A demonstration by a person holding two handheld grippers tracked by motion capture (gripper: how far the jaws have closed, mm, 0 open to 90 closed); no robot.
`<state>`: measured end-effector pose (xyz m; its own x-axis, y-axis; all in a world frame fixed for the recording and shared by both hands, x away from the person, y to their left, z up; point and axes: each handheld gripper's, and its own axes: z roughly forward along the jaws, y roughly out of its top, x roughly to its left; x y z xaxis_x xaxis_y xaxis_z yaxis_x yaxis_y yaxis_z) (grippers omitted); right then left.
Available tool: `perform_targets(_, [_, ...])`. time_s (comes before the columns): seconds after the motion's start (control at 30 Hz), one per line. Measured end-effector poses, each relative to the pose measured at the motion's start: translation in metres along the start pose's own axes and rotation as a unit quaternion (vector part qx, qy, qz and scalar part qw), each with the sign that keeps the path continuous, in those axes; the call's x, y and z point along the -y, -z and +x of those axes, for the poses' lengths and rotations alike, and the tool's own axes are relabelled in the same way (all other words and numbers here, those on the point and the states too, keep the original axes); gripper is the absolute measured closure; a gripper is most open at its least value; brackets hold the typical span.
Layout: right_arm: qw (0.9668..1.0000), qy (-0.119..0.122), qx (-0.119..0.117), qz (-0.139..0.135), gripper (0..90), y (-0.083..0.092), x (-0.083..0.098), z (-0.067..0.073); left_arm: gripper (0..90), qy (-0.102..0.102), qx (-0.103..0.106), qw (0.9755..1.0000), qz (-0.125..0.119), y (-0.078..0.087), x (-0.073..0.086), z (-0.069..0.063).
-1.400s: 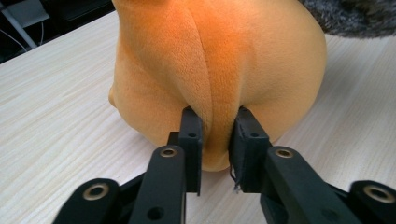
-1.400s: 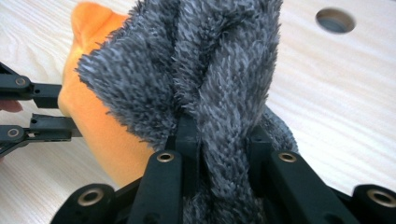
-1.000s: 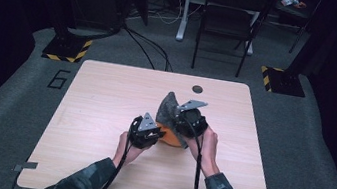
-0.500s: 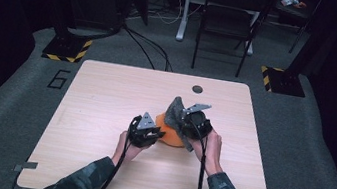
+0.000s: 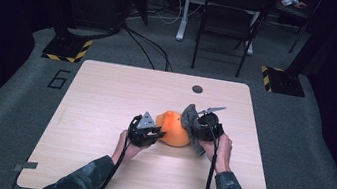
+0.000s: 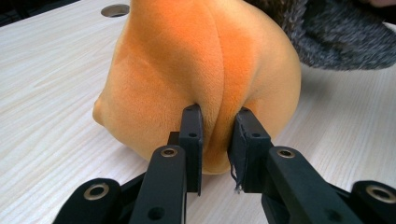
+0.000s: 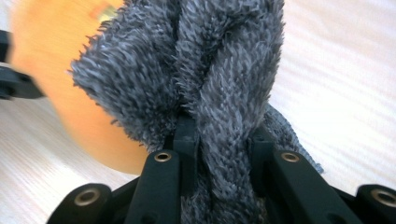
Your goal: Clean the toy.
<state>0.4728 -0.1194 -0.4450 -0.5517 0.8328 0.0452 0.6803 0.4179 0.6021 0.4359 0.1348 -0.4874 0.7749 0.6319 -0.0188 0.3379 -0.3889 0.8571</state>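
On the bench, the left gripper has its jaws clamped on a fold of the orange plush, while the right gripper has its jaws clamped on the grey fuzzy cloth just beside it.

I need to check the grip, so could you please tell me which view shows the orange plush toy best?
The left gripper view: the orange plush toy is sharp, its seam fold pinched. The high view shows it small on the table; the right gripper view shows a blurred part behind the grey fuzzy cloth.

On the table, the plush toy lies between the left gripper and the cloth.
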Motion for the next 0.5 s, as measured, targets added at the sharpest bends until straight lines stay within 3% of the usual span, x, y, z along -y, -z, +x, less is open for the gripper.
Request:
perform_targets(0.13, [0.9994, -0.028, -0.007, 0.016, 72.0, -0.009, 0.005, -0.009, 76.0, -0.001, -0.002, 1.0000, -0.001, 0.001, 0.002, 0.001])
perform_targets(0.2, [0.9993, -0.030, -0.010, 0.022, 72.1, -0.012, 0.006, -0.011, 76.0, -0.002, 0.000, 1.0000, 0.002, 0.001, 0.001, 0.001])
perform_targets(0.4, [0.9986, -0.031, 0.008, 0.043, 72.2, -0.022, 0.013, -0.016, 76.1, 0.000, 0.003, 1.0000, -0.005, -0.001, 0.001, 0.001])
perform_targets(0.5, [0.9970, -0.031, 0.024, 0.066, 72.1, -0.033, 0.018, -0.018, 76.0, -0.001, 0.004, 1.0000, -0.001, 0.000, 0.002, 0.003])
